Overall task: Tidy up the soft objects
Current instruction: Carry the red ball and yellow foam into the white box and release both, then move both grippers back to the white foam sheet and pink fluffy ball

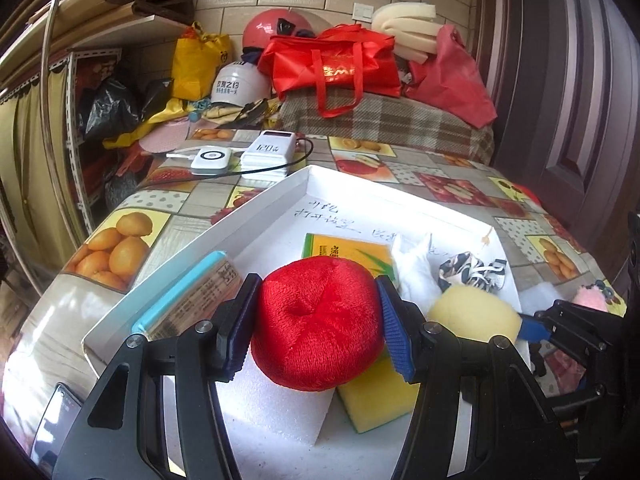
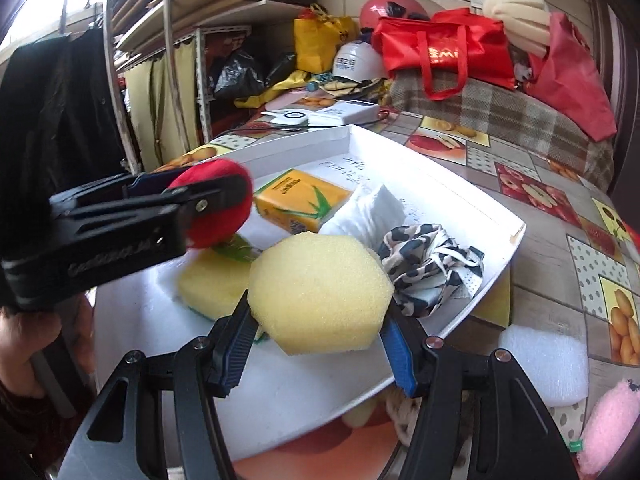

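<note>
Landmark: shallow white cardboard tray [image 1: 280,196] on the fruit-print tablecloth [image 1: 120,236].
Left gripper [image 1: 316,320]: clamped on a round red plush ball [image 1: 316,324], held over the tray's near end, above a flat yellow sponge [image 1: 376,400].
Right gripper [image 2: 316,300]: clamped on a pale yellow hexagonal foam block [image 2: 320,292], over the tray's near edge, beside a leopard-print cloth bundle [image 2: 424,268].
Key relation: both objects sit directly between their jaws; the tray floor lies below.
Axis: ball has none; the block's flat hexagonal face looks up toward the right wrist camera.
Nearer hand: each carries its own.
</note>
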